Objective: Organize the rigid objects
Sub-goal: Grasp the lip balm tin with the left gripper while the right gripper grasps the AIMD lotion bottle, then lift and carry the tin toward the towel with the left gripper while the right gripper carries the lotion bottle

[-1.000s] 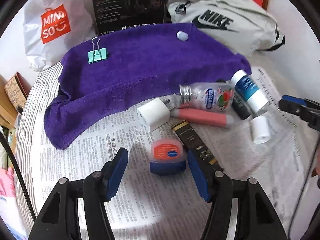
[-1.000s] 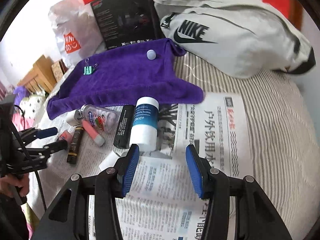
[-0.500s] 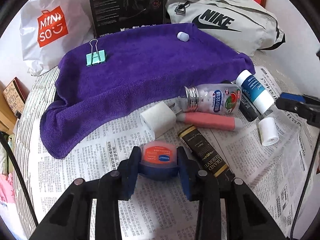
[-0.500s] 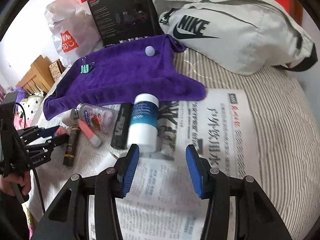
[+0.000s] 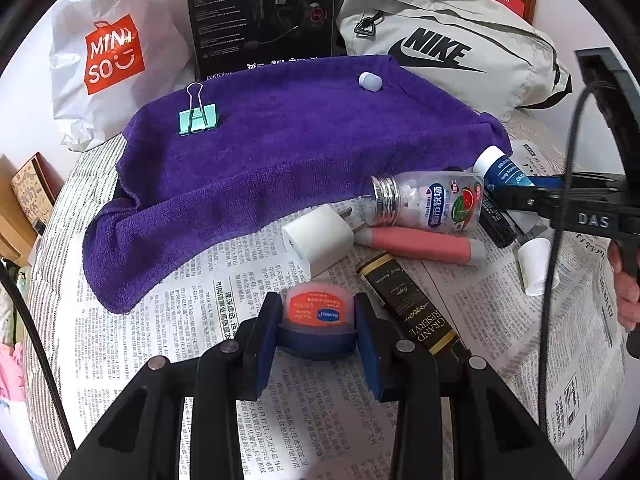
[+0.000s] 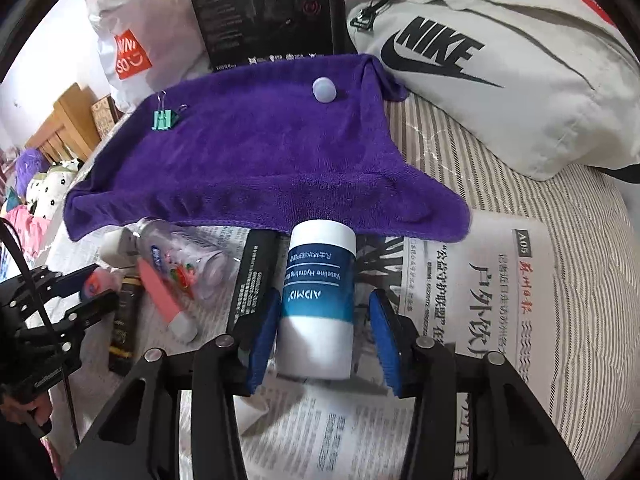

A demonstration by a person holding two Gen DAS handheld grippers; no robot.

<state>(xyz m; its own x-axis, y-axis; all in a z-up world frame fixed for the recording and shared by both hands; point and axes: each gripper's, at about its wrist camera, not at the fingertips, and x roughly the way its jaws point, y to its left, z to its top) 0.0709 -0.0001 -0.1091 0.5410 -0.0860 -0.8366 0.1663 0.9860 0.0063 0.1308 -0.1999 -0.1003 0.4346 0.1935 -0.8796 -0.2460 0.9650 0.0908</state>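
My left gripper is shut on a small blue jar with an orange lid on the newspaper. My right gripper is open, its fingers on either side of a white and blue Vaseline bottle lying on the newspaper; the left finger is close to it, the right one stands apart. A purple towel lies behind, with a green binder clip and a small white cap on it.
On the newspaper lie a white charger, a candy bottle, a pink tube, a black-gold tube, a black tube and a white cap. A Nike bag, black box and Miniso bag stand behind.
My left gripper has closed on the small jar. My right gripper has moved forward so the Vaseline bottle now lies between its open fingers.
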